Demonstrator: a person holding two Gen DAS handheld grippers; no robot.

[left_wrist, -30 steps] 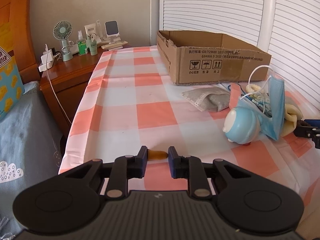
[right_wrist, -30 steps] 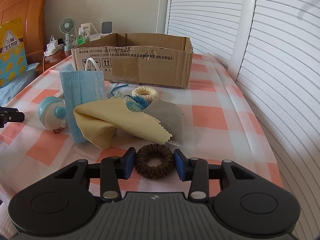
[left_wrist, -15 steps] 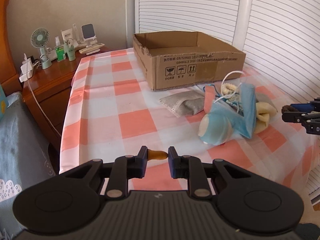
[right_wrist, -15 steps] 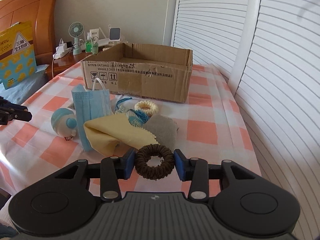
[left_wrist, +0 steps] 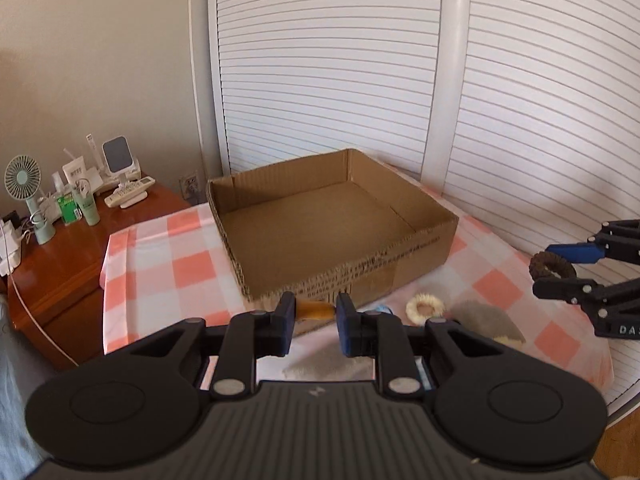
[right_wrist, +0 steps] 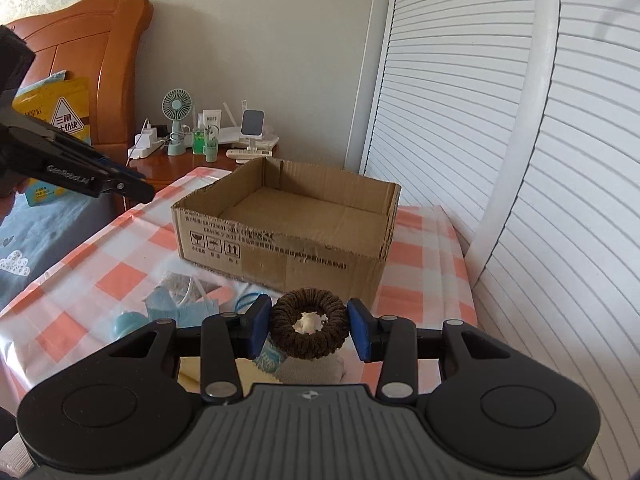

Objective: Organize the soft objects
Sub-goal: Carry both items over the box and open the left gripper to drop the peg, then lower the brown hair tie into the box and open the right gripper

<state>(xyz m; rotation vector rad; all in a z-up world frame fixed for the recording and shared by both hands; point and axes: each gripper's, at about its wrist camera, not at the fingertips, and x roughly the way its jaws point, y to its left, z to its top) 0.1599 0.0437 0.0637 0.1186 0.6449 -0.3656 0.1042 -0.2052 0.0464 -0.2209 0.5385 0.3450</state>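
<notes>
My left gripper (left_wrist: 315, 312) is shut on a small orange-brown soft piece (left_wrist: 314, 310) and hangs in the air before the open cardboard box (left_wrist: 332, 216), whose inside is bare. My right gripper (right_wrist: 308, 322) is shut on a dark brown knitted ring (right_wrist: 308, 330), also lifted above the table. In the left wrist view that right gripper (left_wrist: 560, 268) shows at the right edge with the brown ring (left_wrist: 548, 266). In the right wrist view the left gripper (right_wrist: 132, 186) reaches in from the left. A cream ring (left_wrist: 425, 307) and a grey cloth (left_wrist: 486, 318) lie on the checked tablecloth (left_wrist: 168, 272).
A blue face mask (right_wrist: 182, 308), a pale blue round toy (right_wrist: 128, 322) and a grey pouch (right_wrist: 178, 280) lie near the box (right_wrist: 288, 224). A wooden nightstand (left_wrist: 60, 248) with a small fan (left_wrist: 24, 196) and bottles stands to the left. White louvered doors (left_wrist: 520, 100) rise behind.
Both grippers have risen with their loads. The left one swung toward the box, which now fills the middle of its view; the pile of soft things has dropped below both views.
</notes>
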